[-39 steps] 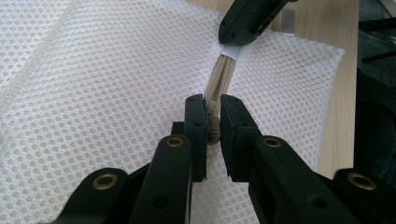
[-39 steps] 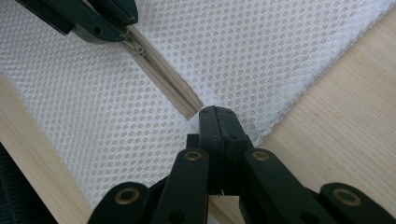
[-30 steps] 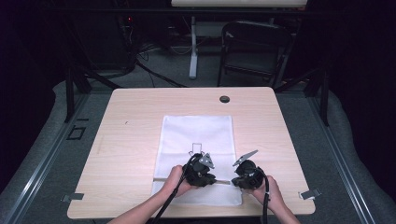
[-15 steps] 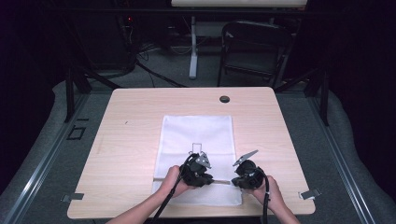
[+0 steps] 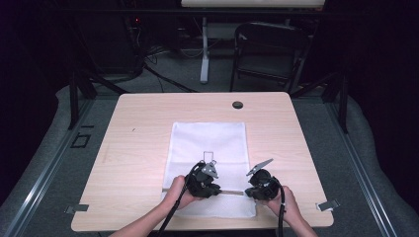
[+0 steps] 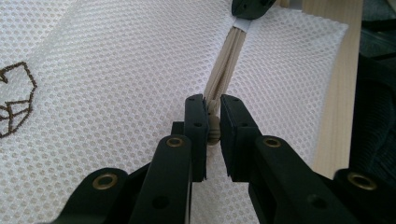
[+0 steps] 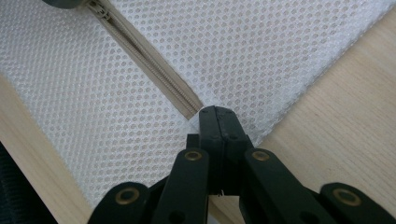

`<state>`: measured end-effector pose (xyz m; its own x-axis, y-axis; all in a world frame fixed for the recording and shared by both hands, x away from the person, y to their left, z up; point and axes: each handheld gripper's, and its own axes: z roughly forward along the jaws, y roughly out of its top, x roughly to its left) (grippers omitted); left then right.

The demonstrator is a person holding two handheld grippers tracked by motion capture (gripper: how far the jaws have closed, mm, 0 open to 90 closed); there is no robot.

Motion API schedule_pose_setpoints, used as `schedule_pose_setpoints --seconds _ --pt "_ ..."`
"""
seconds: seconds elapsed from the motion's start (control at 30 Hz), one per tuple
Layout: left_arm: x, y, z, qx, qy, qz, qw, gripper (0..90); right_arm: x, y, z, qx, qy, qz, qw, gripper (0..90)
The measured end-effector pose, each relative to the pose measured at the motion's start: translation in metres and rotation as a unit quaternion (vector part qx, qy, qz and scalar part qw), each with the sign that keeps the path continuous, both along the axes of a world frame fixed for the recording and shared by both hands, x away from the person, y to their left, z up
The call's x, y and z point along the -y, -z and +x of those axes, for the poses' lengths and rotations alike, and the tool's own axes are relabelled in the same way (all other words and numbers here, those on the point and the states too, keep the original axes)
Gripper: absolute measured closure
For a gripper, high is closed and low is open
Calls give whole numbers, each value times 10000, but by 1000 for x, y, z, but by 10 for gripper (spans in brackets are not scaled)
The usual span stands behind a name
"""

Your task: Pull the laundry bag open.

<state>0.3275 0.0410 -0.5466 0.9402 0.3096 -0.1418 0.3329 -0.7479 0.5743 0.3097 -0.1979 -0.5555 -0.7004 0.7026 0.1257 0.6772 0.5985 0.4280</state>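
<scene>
A white mesh bag (image 5: 210, 140) lies flat on the wooden table (image 5: 143, 128), with a beige zipper (image 5: 232, 192) running across its near end. My left gripper (image 5: 216, 190) is shut on the zipper's pull (image 6: 213, 133), and the beige tape (image 6: 226, 70) runs away from its jaws (image 6: 213, 126). At the tape's far end is my right gripper (image 6: 250, 7). In its own view the right gripper (image 7: 218, 121) is shut on the zipper's end at the bag's (image 7: 243, 46) side edge. The closed zipper (image 7: 154, 65) leads off to the upper left.
A small dark outline logo (image 5: 208, 154) is printed on the bag. A black round grommet (image 5: 237, 104) sits near the table's far edge. Metal clips (image 5: 76, 209) (image 5: 328, 205) stick out at the near corners. Behind the table stand a folding chair (image 5: 269, 49) and a post (image 5: 204, 49).
My left gripper has slid a little to the left along the zipper with the pull in its jaws. The right gripper has stayed where it was.
</scene>
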Motion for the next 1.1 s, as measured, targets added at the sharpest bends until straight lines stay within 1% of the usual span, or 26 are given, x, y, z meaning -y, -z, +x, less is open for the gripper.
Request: schedule_pose_setpoints --seconds 0.07,0.1,0.13,0.23,0.27,0.33,0.5,0.57,0.6,0.67,0.8,0.83,0.87,1.03,1.07,1.1 --pt "-3 0 0 -16 -33 -11 10000 817 0 0 0 0 7 4 10000 900" --pt "-4 0 1 1 -35 31 10000 818 0 0 0 -1 1 5 10000 900" --pt "-6 0 1 -32 -51 5 10000 818 0 0 0 5 1 10 10000 900" --pt "-8 0 1 -24 -55 -4 10000 817 0 0 0 12 18 18 10000 900" --pt "-8 -1 0 -32 -63 -13 10000 817 0 0 0 6 6 15 10000 900" --pt "-9 -1 0 8 -45 33 10000 818 0 0 0 5 30 7 10000 900" --pt "-9 -1 -1 -2 -44 3 10000 818 0 0 0 6 29 24 10000 900" --pt "-9 -1 -1 14 -39 41 10000 818 0 0 0 2 32 14 10000 900" --pt "-10 -1 0 -10 -53 -17 10000 818 0 0 0 4 37 9 10000 900" --pt "-12 -1 -1 0 -66 53 10000 818 0 0 0 3 38 11 10000 900" --pt "-17 -2 0 -29 -112 -6 9999 818 0 0 0 5 32 -14 10000 900" --pt "-18 -2 0 -20 -108 16 9999 818 0 0 0 3 34 -13 10000 900" --pt "-19 -2 -1 -48 -133 -30 9999 818 0 0 0 0 34 -18 10000 900" --pt "-19 -2 -1 7 -91 50 9999 818 0 0 0 3 44 -16 10000 900" --pt "-19 -2 -1 -23 -111 -1 9999 818 0 0 0 2 41 -9 10000 900" --pt "-20 -2 -1 -36 -112 -7 9999 818 0 0 0 0 44 -15 10000 900"
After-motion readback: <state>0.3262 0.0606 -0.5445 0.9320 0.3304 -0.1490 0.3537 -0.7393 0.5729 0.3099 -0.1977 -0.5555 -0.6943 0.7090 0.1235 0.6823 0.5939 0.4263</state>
